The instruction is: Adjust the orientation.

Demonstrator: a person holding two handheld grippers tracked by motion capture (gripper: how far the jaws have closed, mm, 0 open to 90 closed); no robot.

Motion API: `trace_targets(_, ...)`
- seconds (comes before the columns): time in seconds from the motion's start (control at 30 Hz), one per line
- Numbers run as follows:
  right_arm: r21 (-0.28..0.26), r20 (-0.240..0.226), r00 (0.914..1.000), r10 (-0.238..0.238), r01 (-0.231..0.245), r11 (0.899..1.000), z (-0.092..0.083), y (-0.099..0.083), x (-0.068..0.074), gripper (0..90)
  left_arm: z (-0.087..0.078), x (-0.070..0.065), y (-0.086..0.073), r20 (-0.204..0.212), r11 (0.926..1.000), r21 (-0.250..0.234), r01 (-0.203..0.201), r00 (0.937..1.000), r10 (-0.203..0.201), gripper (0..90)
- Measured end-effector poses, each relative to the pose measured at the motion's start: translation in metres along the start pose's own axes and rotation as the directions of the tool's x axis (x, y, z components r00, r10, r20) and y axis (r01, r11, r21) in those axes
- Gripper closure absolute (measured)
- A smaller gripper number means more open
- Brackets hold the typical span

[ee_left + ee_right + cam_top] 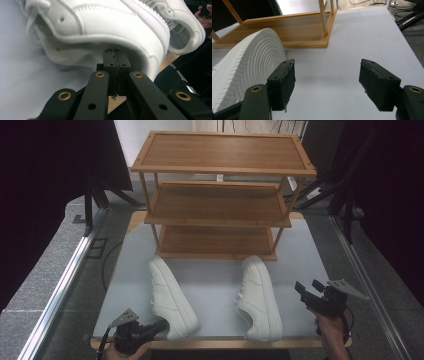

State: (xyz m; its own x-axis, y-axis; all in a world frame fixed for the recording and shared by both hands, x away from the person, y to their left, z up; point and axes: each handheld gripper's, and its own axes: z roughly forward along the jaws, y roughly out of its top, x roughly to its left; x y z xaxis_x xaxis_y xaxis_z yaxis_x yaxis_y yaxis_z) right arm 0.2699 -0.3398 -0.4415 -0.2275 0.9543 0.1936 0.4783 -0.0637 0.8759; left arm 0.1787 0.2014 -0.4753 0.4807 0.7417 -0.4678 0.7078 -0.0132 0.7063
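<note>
From above we see two white shoes lying on their sides on the pale grey table (215, 287), in front of a three-tier wooden rack (220, 195) of slim posts and framed plank shelves. The left shoe (171, 298) lies near the front edge, and our left gripper (162, 325) sits right at its heel end; the right shoe (258, 297) lies well apart from it, with our right gripper (311, 287) just beside it near the table's right edge. The left gripper view adds what the high view cannot: the black jaws are pressed together with nothing between them, their tips tucked under the padded, stitched heel collar of the smooth, leather-like left shoe (100, 27). The right gripper view shows its two flat, frayed black pads (283, 82) standing wide apart over bare table, holding nothing, with the ribbed, ringed rubber sole of the right shoe (249, 70) just beside one pad.
</note>
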Motion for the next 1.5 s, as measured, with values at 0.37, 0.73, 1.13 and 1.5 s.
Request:
trace_targets(0.37,-0.01,0.009,0.9998,0.015,-0.015,1.0,-0.003,0.001,-0.004,29.5,0.005,-0.004,0.014,0.008,0.9995,0.002,-0.032,0.9995,0.032,89.4)
trace_targets(0.73,0.008,0.018,0.9997,0.018,-0.018,1.0,0.0,0.0,-0.004,29.5,0.063,-0.023,0.069,0.027,0.995,0.015,-0.099,0.9948,0.098,89.6)
trace_targets(1.13,0.014,0.04,0.9986,0.036,-0.036,0.999,-0.005,-0.006,-0.016,29.8,0.115,-0.059,0.1,0.086,0.9799,0.082,-0.182,0.9809,0.175,89.7)
trace_targets(1.5,0.017,0.042,0.9983,0.039,-0.04,0.999,-0.004,-0.007,-0.013,29.9,0.117,-0.052,0.093,0.028,0.9636,0.159,-0.215,0.9766,0.213,90.0)
